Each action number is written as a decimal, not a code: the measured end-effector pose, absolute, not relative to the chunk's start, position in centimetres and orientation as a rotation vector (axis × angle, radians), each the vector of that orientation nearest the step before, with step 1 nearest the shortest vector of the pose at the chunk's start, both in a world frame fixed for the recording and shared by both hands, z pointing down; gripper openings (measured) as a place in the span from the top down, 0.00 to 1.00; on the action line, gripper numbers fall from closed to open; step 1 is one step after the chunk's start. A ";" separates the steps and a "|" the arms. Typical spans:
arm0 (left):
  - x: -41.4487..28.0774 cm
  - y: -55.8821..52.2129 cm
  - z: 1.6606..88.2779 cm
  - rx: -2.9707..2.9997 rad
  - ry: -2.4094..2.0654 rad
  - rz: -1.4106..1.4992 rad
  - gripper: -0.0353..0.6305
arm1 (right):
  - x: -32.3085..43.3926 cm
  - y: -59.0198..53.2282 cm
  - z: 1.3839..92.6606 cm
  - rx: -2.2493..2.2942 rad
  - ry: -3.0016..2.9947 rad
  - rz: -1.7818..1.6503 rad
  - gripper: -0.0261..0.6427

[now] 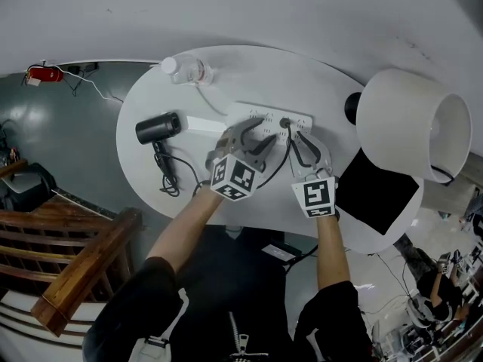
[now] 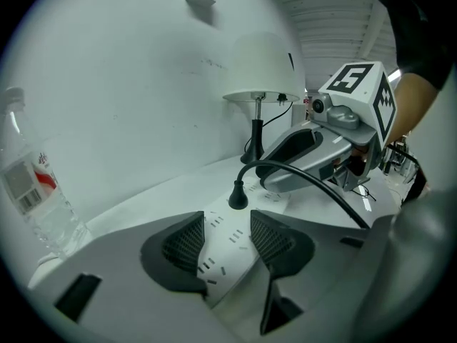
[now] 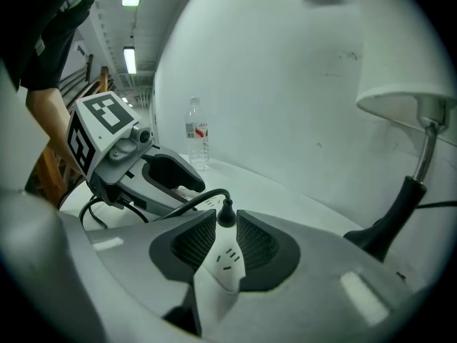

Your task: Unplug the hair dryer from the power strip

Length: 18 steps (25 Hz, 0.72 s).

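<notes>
Bright even light, fisheye warp, corners perhaps vignetted

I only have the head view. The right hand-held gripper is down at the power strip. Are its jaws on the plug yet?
Observer: Not yet. In the right gripper view, the right hand-held gripper has its jaws apart. The black plug stands at their tips, unclamped.
Operator: Is the plug seated?
Observer: Yes. The left gripper view shows it upright in the power strip, with its cable arching away to the right.
Operator: Is the left one holding anything?
Observer: No. The left hand-held gripper also has its jaws apart, over the strip and short of the plug.
</notes>
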<state>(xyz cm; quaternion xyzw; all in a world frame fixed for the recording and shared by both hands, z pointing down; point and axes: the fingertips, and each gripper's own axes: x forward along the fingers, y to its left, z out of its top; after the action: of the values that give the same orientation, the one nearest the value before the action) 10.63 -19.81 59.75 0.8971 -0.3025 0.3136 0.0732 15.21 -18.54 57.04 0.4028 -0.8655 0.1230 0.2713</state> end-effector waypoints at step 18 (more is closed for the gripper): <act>10.9 -19.6 60.8 2.678 -0.887 1.066 0.66 | 13.5 -20.7 58.3 1.044 -2.408 0.158 0.74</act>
<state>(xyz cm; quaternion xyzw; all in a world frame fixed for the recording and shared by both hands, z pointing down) 10.90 -19.63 60.78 0.8863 -0.2934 0.3528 0.0629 13.52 -20.69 58.26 0.3842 -0.8859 0.0582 0.2533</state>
